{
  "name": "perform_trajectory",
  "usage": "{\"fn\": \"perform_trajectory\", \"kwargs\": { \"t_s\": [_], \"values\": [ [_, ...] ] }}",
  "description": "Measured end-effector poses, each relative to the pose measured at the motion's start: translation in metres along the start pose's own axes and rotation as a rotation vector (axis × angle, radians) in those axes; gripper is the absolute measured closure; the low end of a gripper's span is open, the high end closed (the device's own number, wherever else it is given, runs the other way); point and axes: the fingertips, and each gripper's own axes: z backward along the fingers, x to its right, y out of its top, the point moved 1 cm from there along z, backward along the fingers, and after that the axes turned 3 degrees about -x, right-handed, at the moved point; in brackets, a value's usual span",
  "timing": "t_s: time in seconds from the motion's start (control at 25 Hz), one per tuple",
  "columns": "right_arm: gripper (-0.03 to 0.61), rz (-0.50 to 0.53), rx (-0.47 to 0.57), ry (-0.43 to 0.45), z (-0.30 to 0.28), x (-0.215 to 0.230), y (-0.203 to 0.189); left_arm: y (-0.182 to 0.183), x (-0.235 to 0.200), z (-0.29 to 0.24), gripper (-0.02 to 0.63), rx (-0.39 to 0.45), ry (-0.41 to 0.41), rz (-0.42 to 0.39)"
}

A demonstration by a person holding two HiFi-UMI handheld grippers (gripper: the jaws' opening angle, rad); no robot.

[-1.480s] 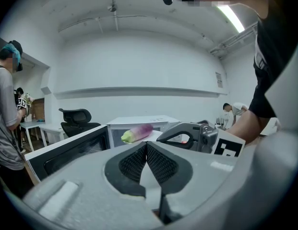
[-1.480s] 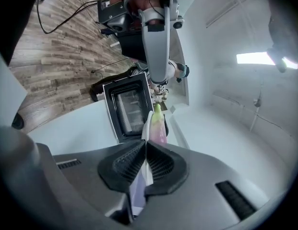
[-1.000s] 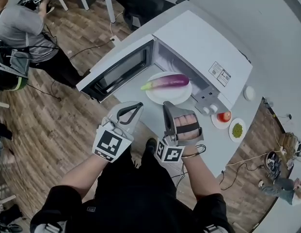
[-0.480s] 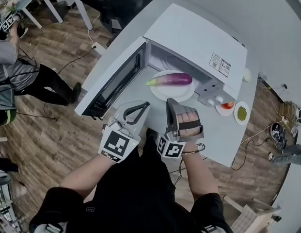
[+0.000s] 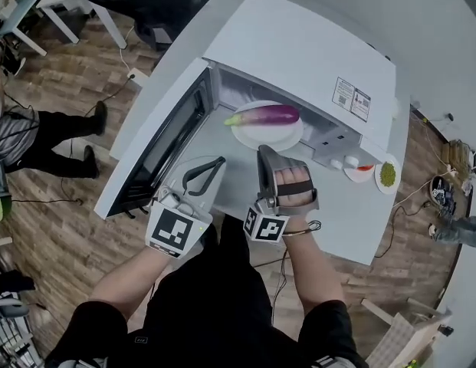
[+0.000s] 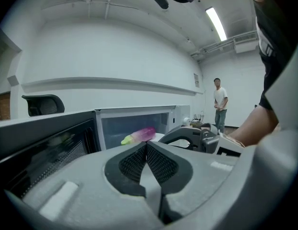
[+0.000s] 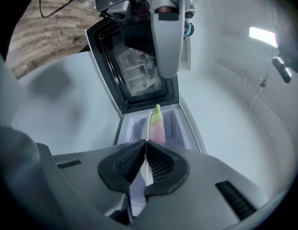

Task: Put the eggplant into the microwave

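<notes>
A purple eggplant [image 5: 264,116] with a green stem lies on a white plate [image 5: 283,136] at the mouth of the white microwave [image 5: 299,48]. The microwave's door [image 5: 157,148] hangs open to the left. My left gripper [image 5: 216,162] is shut and holds nothing, short of the plate and to its left. My right gripper [image 5: 264,153] is shut and empty too, just in front of the plate. In the left gripper view, the eggplant [image 6: 139,135] shows past the left gripper [image 6: 146,145]. In the right gripper view, the eggplant [image 7: 157,123] shows beyond the right gripper [image 7: 145,145].
A small plate of green food [image 5: 387,175] and a red item [image 5: 362,167] sit on the table right of the microwave. The table edge [image 5: 360,255] runs close on my right. A person [image 5: 19,136] stands on the wooden floor at left, and another person [image 6: 220,104] stands far off.
Both grippers have sunk a little in front of the microwave and stay shut. The eggplant and plate keep their place at the microwave's mouth.
</notes>
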Motion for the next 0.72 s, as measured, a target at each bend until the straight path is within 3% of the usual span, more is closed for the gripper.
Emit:
{"fn": "perform_trajectory", "kwargs": {
  "t_s": [0.72],
  "values": [
    [0.554,-0.029,-0.100,0.080,-0.063,-0.045,-0.039,-0.021,-0.014,-0.059,0.604,-0.016,-0.045,0.007]
  ]
}}
